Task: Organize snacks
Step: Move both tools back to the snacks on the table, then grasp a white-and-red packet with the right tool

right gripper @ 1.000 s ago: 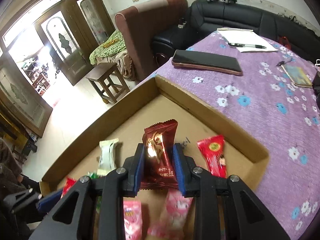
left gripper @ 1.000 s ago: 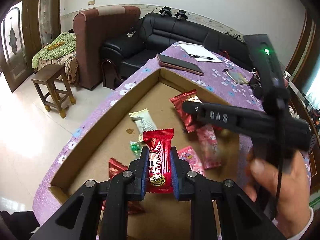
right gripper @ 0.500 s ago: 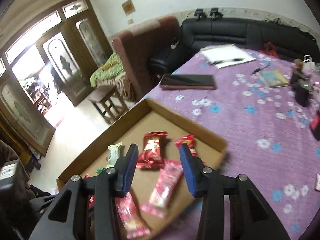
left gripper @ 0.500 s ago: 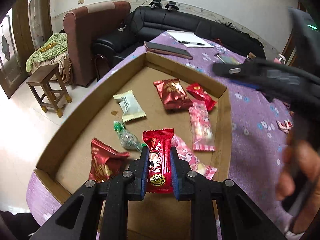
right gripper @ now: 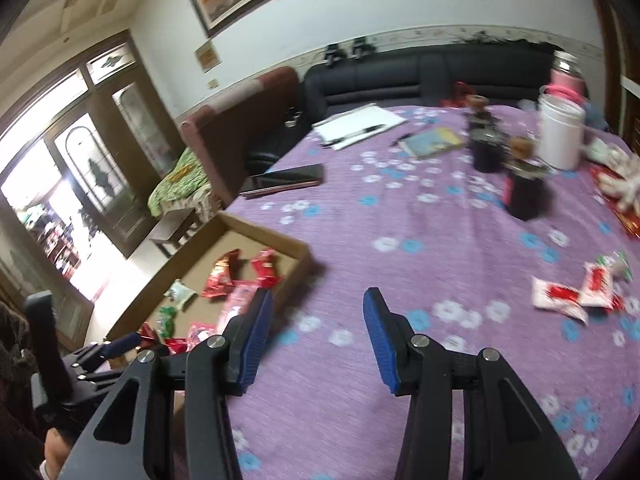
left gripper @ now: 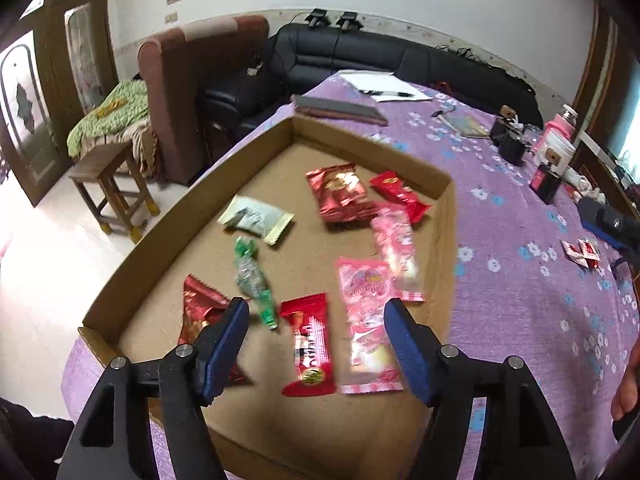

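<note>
A shallow cardboard box on the purple flowered table holds several snack packets. My left gripper is open above the box's near end, and a red snack bar lies flat between its fingers. Beside the bar lie two pink packets, a green candy and a dark red packet. My right gripper is open and empty over the tablecloth, right of the box. Loose red-and-white packets lie on the cloth at the right, also in the left wrist view.
Dark jars, a white tub, a notebook, paper with a pen and a phone stand further back on the table. A black sofa, a brown armchair and a wooden stool are beyond the table's edge.
My left gripper opened and let the red snack bar drop into the box. My right gripper, open since releasing its dark red packet, swung right, away from the box and over the tablecloth.
</note>
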Available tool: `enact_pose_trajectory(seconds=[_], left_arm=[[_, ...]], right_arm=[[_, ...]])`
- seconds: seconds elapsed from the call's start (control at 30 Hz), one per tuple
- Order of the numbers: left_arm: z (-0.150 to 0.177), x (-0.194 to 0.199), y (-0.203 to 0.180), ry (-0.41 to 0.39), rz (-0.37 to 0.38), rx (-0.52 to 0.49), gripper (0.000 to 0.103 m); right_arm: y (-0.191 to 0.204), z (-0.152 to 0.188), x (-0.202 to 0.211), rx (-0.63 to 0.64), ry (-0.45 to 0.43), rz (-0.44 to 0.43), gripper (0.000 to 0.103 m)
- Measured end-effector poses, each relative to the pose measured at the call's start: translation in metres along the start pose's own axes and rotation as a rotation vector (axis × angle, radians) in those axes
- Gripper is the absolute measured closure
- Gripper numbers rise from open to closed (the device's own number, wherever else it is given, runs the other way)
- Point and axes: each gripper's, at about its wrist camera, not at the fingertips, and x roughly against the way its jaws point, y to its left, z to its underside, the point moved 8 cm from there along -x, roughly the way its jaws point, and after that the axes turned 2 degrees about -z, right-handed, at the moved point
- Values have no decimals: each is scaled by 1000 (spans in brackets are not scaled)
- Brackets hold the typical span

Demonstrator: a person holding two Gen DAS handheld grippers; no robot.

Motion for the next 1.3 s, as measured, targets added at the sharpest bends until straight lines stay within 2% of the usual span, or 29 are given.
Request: enact_pose_trajectory(seconds=[0.07, 0.13, 0.2, 0.23, 0.7, 0.93, 1.3], left_arm=[[-2, 4, -10, -9, 13, -9, 29], [-4, 9, -23, -18, 29, -25, 29], [-5, 15, -37, -30, 43, -47, 21], [-6, 17, -47, -38, 52, -63, 20], [2, 16, -156, -15, 178, -219, 20], [6, 6, -198, 11, 220, -276, 20], [7, -15, -226, 52, 233, -308, 20]], right_arm=[[-15, 5, 7, -11, -3, 27, 56], [-29, 11, 15, -23, -8, 52, 51], [-48, 17, 24, -45, -13, 75, 49], [-56, 20, 28, -54, -14, 87, 49], [-176, 48, 84, -164, -54, 252, 49], [-220, 44, 81, -195, -53, 307, 49], [-260, 11, 63, -212, -66, 325, 49]])
